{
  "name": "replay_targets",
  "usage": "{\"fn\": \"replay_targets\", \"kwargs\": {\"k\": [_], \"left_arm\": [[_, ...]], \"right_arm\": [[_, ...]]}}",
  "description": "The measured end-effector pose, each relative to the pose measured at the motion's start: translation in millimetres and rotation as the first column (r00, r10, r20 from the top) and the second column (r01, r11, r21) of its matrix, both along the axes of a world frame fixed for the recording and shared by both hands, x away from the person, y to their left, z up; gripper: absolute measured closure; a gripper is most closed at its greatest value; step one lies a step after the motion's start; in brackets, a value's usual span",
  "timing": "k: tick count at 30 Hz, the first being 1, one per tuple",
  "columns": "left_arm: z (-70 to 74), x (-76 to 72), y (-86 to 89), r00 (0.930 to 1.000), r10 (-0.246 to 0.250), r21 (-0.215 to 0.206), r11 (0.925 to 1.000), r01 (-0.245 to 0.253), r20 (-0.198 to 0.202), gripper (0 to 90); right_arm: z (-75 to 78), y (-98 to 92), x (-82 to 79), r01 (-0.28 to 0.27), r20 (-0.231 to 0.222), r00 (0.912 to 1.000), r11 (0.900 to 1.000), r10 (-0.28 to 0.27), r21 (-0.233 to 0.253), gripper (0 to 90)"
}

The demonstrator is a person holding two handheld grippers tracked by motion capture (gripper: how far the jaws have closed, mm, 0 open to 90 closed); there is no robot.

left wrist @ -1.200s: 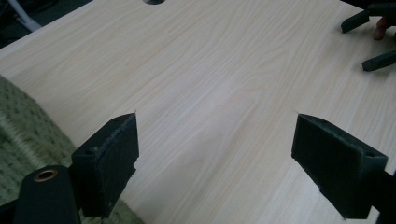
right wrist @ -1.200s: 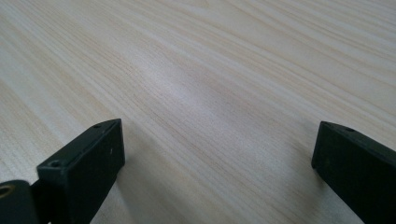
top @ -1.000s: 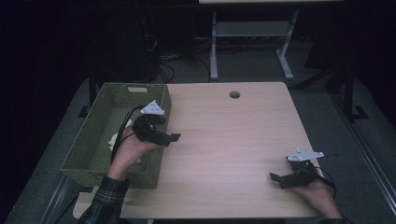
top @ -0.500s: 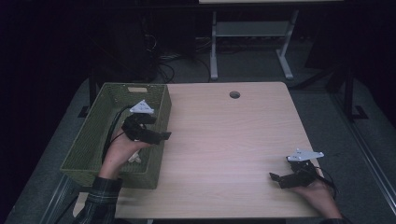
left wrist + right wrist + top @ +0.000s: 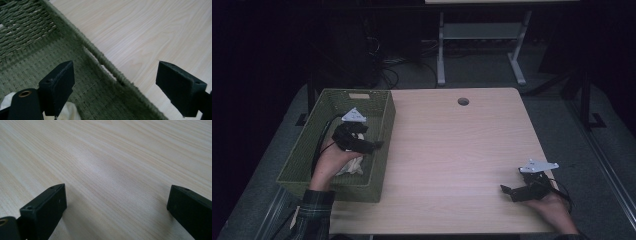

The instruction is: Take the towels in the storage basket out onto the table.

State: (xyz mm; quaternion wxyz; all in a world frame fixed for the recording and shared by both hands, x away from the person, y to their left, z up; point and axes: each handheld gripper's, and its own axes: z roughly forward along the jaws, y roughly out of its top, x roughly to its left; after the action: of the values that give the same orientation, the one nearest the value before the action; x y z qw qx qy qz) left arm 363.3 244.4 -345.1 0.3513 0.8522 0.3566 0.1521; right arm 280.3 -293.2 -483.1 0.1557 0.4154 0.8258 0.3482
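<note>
- Left tongs (image 5: 374,146) spread wide, pinching nothing, hanging over the right-hand wall of the green woven basket (image 5: 299,155), tips just past its rim toward the surface (image 5: 452,150).
- Seen from the left gripper view: one pad (image 5: 58,83) above the basket's woven floor, the other pad (image 5: 180,86) above pale wood, the rim (image 5: 105,62) running slantwise through the gap between them.
- White crumpled cloth (image 5: 351,165) lying on the basket floor near the near-right corner, just under the left hand (image 5: 332,160); a scrap of it (image 5: 71,111) showing below the inner pad.
- Basket sitting at the left edge of the surface, its right wall flush along the wood, its left wall overhanging the edge.
- Right tongs (image 5: 507,190) spread wide too, holding nothing, low on the wood well away from the basket, near the front-right corner of the surface.
- Right hand (image 5: 554,207) close to the front edge, little room behind it.
- Between basket wall and right tongs: bare wood all the way across, broad room to move.
- Round cable hole (image 5: 463,101) near the far edge, well beyond the basket's far-right corner.
</note>
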Motion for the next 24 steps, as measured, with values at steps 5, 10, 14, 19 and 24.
{"fn": "replay_targets", "kwargs": {"k": [5, 10, 14, 19, 24], "left_arm": [[-3.4, 0.1, 5.1, 1.0, 0.009, 0.012, 0.9999, -0.009, 0.0, 14.5], [-8.0, -0.3, 12.9, 0.9994, 0.033, 0.012, 0.9994, -0.033, -0.003, 14.5], [-11.5, 0.3, 17.3, 0.9991, 0.041, 0.018, 0.999, -0.041, -0.006, 14.5], [-16.1, 2.0, 26.5, 0.9982, 0.06, 0.044, 0.9972, -0.061, 0.007, 14.5], [-20.9, 3.9, 32.7, 0.9975, 0.07, 0.061, 0.9957, -0.07, 0.008, 14.5]], "right_arm": [[0.0, 0.0, 0.0, 0.0, 0.0, 1.0, 1.0, 0.0, 0.0, 2.2], [0.0, 0.0, 0.0, 0.001, 0.0, 1.0, 1.0, -0.001, 0.0, 2.2], [0.0, 0.0, 0.0, 0.0, 0.0, 1.0, 1.0, 0.0, 0.0, 2.2], [0.0, 0.0, 0.0, 0.0, 0.0, 1.0, 1.0, 0.0, 0.0, 2.1], [0.0, 0.0, 0.0, 0.0, 0.0, 1.0, 1.0, 0.0, 0.0, 2.1]]}}
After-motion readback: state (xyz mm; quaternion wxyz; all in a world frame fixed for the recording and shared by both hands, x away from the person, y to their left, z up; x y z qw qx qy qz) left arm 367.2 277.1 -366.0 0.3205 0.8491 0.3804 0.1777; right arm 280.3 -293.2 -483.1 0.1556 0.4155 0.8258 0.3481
